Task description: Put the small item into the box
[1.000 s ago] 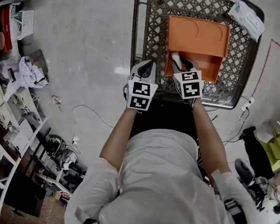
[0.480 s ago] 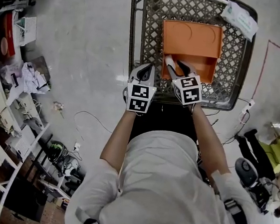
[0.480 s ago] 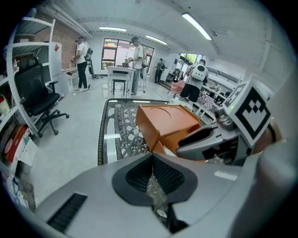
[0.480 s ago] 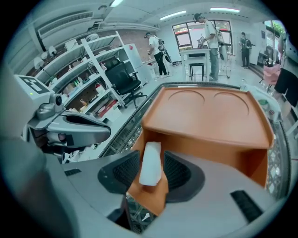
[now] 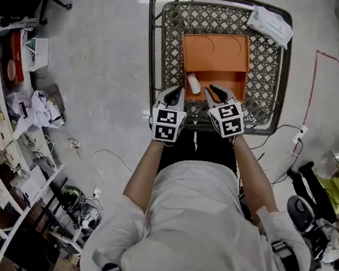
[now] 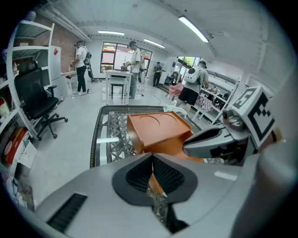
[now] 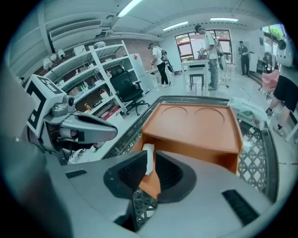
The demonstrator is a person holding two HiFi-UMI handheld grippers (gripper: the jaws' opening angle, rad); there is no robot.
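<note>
An orange box (image 5: 215,52) sits in a wire basket (image 5: 153,39), its open front towards me. The small white item (image 5: 193,83) lies just inside that opening, touching neither gripper. My right gripper (image 5: 214,93) hovers at the box's near edge, to the right of the item. Its jaws have just been closing and stand a little apart with nothing between them. In the right gripper view the item (image 7: 148,155) shows beyond the gap of that gripper (image 7: 150,160). My left gripper (image 5: 174,93) is shut and holds nothing, left of the box (image 6: 158,130).
A white packet (image 5: 269,23) lies on the basket's far right corner. Cluttered shelves (image 5: 2,113) line the left side, with cables on the floor beside the basket. An office chair (image 6: 35,100) and several people stand further back.
The right gripper has let go of the white item, which now lies in the box's opening. Both grippers have drawn back from the box and risen.
</note>
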